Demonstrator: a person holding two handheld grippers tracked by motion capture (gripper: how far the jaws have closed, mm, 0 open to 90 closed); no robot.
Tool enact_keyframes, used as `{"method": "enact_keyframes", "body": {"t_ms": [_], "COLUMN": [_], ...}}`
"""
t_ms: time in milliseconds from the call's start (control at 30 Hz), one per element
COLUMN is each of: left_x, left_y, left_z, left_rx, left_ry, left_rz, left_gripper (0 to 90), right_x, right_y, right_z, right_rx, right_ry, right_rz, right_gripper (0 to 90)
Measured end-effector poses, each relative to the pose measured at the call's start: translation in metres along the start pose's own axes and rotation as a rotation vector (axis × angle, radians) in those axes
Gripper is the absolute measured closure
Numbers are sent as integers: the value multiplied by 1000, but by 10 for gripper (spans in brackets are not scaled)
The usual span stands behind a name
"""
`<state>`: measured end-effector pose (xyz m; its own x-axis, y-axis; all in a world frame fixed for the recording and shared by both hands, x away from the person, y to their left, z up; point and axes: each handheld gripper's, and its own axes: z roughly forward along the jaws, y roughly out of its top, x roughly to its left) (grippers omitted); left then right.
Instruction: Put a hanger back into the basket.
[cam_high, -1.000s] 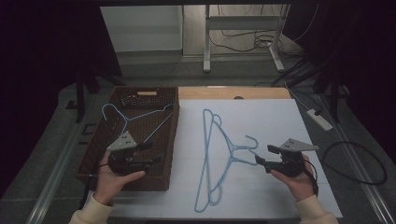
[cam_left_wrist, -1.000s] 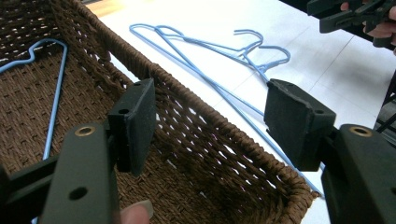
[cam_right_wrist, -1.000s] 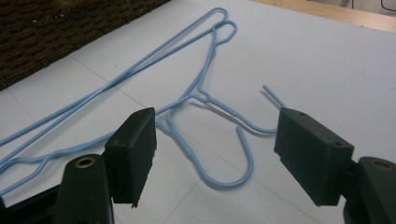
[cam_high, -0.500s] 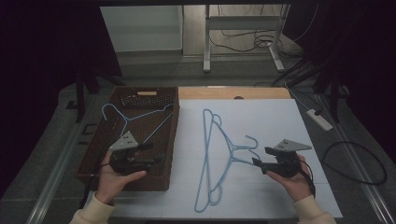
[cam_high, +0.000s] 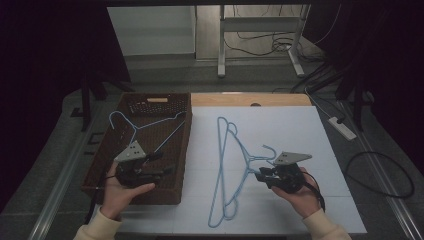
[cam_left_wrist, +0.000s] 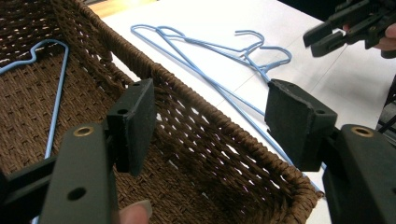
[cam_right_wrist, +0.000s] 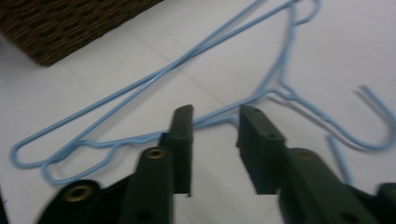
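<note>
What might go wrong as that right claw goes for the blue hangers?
The right gripper has just been closing, jaws astride the wire with a gap left. The two hangers overlap, so lifting one may drag the other. Thin wire could slip from the pads. A hook might catch the basket rim.

Dim all round, black at left and right edges. Beyond the tongs, a grey floor with a metal table frame (cam_high: 260, 40) standing on it and loose cables (cam_high: 260, 42) trailing beneath. Right of the right-hand tongs, a white power strip (cam_high: 343, 128) on the floor, a black cable loop (cam_high: 382, 175) just past it. Further back, a pale wall panel (cam_high: 152, 30).
</note>
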<state>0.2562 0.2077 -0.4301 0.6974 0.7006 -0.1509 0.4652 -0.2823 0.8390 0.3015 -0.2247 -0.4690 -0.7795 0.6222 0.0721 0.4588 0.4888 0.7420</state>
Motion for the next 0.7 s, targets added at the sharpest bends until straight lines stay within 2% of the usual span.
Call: {"method": "enact_keyframes", "body": {"t_ms": [100, 133, 167, 233, 300, 333, 400, 433, 500, 567, 700], "left_x": [0, 0, 0, 0, 0, -1, -1, -1, 0, 0, -1], "left_y": [0, 0, 0, 0, 0, 0, 0, 0, 0, 0, 0], "left_z": [0, 0, 0, 0, 0, 0, 0, 0, 0, -1, -1], "left_rx": [-1, -1, -1, -1, -1, 0, 0, 0, 0, -1, 0], "left_ry": [-1, -2, -2, -2, -2, -2, -2, -2, -1, -1, -1], "left_rz": [0, -1, -1, -1, -1, -1, 0, 0, 1, 0, 1], "left_gripper": [350, 350, 349, 349, 349, 349, 349, 349, 349, 349, 347], "right_x": [12, 15, 15, 26, 29, 37, 41, 52, 55, 66, 72], "right_y": [4, 5, 5, 7, 7, 8, 9, 8, 8, 5, 1], "right_z": [10, 13, 13, 25, 28, 35, 39, 46, 48, 55, 58], "right_rx": [46, 59, 59, 104, 115, 141, 153, 191, 203, 250, 280], "right_ry": [41, 49, 49, 83, 91, 111, 119, 138, 144, 160, 173], "right_rz": [-21, -27, -27, -45, -49, -71, -78, -103, -111, -152, -165], "right_gripper": [879, 900, 900, 900, 900, 900, 900, 900, 900, 900, 900]}}
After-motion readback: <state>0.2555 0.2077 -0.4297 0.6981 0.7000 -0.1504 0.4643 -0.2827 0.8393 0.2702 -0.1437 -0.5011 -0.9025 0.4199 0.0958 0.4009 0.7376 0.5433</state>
